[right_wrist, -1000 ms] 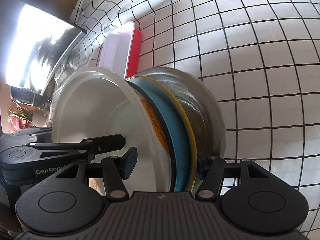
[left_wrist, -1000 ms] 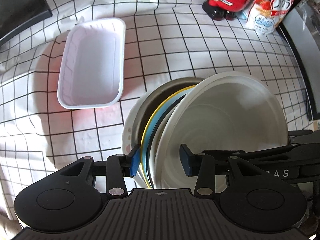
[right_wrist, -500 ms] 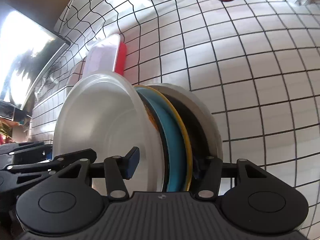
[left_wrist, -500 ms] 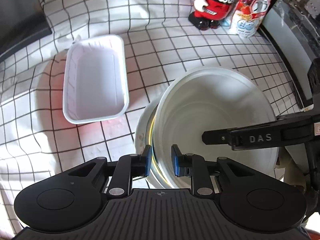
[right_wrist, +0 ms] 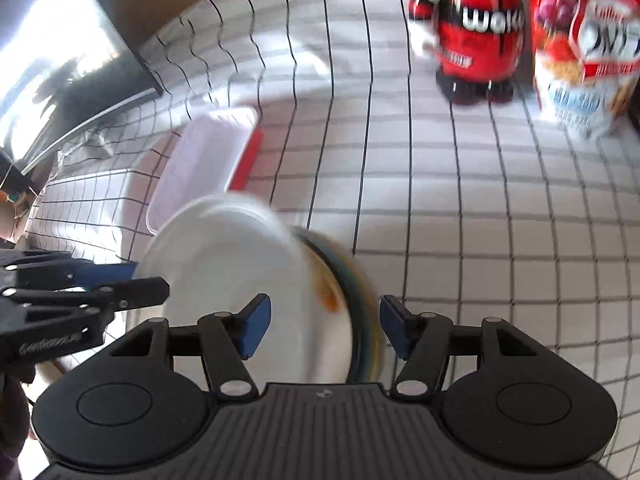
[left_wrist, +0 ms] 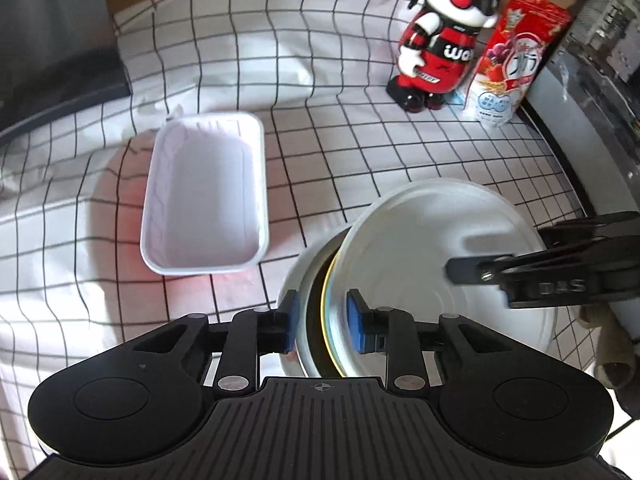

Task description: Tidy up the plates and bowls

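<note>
A stack of dishes stands on edge between both grippers: a white bowl (left_wrist: 432,248) facing out, a yellow-rimmed plate (left_wrist: 329,280), a dark plate and an outer white bowl (left_wrist: 308,252). My left gripper (left_wrist: 323,322) clamps the stack's near rim, its blue pads touching both sides while the jaws are opening. My right gripper (right_wrist: 320,330) straddles the white bowl (right_wrist: 240,264) and the plates from the other side. Its jaws are opening, and one of its fingers (left_wrist: 472,270) hovers over the bowl's inside, casting a shadow there.
A white rectangular tray (left_wrist: 204,196) with a red underside lies on the checked cloth to the left of the stack. A red robot toy (left_wrist: 440,40) and a snack bag (left_wrist: 512,64) stand at the back right. A dark screen (left_wrist: 52,60) borders the far left.
The left jaws came in from wide onto the stack's rim. Both views have tipped up, so the robot toy and the bag now show. The right gripper rose, and the stack sits lower in its view.
</note>
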Demonstrator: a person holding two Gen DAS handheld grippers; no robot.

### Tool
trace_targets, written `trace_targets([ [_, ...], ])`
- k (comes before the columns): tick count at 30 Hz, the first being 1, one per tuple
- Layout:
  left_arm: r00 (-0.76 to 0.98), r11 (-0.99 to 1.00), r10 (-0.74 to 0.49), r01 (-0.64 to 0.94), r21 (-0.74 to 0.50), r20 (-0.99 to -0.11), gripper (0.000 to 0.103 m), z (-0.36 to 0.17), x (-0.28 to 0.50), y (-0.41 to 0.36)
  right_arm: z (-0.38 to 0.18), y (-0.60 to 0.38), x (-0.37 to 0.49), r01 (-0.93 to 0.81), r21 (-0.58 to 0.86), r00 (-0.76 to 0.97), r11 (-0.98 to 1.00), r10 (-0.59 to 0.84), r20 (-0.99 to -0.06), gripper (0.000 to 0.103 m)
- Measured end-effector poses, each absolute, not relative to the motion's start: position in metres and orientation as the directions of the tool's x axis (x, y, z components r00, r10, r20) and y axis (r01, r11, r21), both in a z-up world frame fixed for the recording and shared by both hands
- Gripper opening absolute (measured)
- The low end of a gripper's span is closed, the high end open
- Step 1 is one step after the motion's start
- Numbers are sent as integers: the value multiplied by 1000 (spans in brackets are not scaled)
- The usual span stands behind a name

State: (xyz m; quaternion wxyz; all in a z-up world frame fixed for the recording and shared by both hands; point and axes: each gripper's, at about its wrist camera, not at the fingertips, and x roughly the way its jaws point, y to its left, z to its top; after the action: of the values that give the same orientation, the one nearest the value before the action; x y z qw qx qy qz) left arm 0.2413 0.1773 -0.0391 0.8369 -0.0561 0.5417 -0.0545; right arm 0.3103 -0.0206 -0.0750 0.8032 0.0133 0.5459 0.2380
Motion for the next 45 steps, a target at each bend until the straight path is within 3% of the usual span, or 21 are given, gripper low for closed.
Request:
trace_targets([
  [3,413,984,-165,6,-179,-896,28,-37,240,181,-66,-28,303,-390,272,345,880,413,-843,68],
  [7,437,978,-181,-19,-210,-881,28,-30,238,185,-67,-35,302,-369,297,368,881,432,-823,68],
  [10,435,983,-155,-26,-184,-887,27,-31,237,184,-71,-37,303,-354,332,349,874,453,-820,58],
  [12,429,983,-151,-27,-180,-891,27,-32,236,184,-73,-36,302,-362,342,331,867,463,-822,43],
  [21,419,981,-148,-56,-188,-896,27,-42,230,194,-63,-19,295,-422,314,341,850,470,-814,41],
  [24,424,978,-157,-59,-200,-892,26,-42,229,195,-60,-19,292,-440,249,398,863,436,-807,45],
  [28,432,974,-178,-51,-221,-884,23,-37,227,195,-53,-22,289,-465,170,458,869,401,-794,66],
  [42,473,985,-127,-45,-168,-872,24,-26,225,196,-62,-8,285,-486,69,429,871,307,-850,67],
  [45,472,985,-125,-49,-168,-873,25,-26,225,196,-47,-4,280,-502,38,473,864,311,-824,75],
])
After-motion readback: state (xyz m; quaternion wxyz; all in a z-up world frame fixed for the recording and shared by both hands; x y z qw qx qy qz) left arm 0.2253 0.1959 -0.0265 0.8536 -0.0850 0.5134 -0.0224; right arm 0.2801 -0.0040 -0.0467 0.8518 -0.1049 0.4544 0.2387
